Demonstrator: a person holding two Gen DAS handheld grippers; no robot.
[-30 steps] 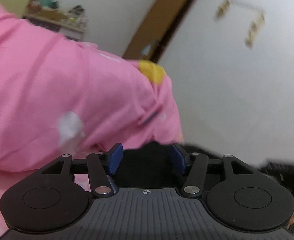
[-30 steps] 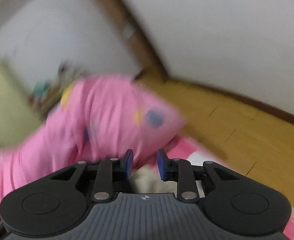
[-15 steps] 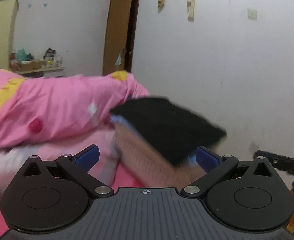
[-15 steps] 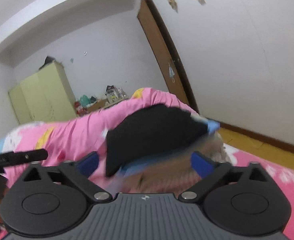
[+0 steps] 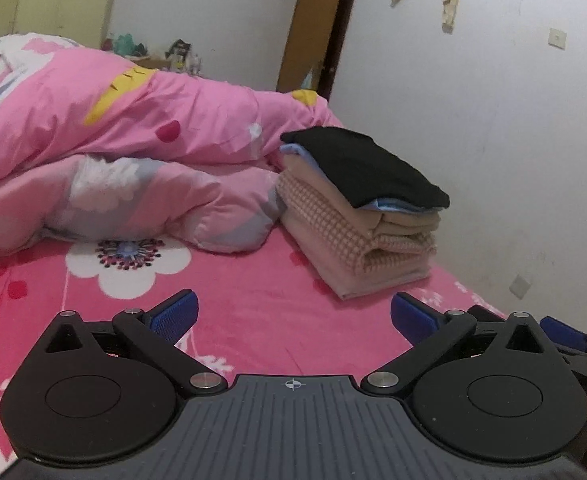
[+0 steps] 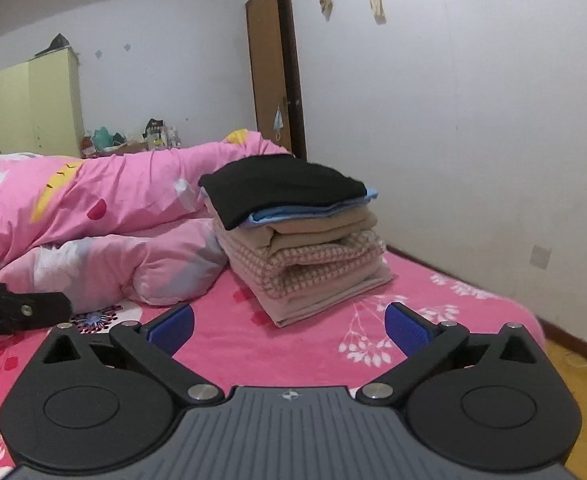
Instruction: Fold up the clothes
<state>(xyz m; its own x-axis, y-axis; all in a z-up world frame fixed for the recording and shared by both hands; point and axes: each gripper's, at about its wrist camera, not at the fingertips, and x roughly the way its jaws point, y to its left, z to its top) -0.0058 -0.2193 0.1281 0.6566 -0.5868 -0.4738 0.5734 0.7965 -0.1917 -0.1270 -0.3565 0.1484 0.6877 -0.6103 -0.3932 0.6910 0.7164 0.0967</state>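
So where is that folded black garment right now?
The folded black garment tops the stack of folded clothes on the pink floral bedsheet, right of the pink duvet.

— Where do your cameras sit?
— Both ride low over my bed [image 5: 253, 300], each facing forward, near the folded stack [image 5: 357, 208].
— Shared?
— The stack [image 6: 293, 232], quilt [image 6: 105, 208], door [image 6: 273, 68].

**A bedroom in a home**

The place is a bedroom. A bed [image 6: 321, 344] has a pink flower sheet and a crumpled pink quilt [image 6: 113, 196]. A pale green wardrobe [image 6: 33, 104], a brown wooden door [image 6: 271, 64] and white walls [image 6: 473, 120] stand around it.
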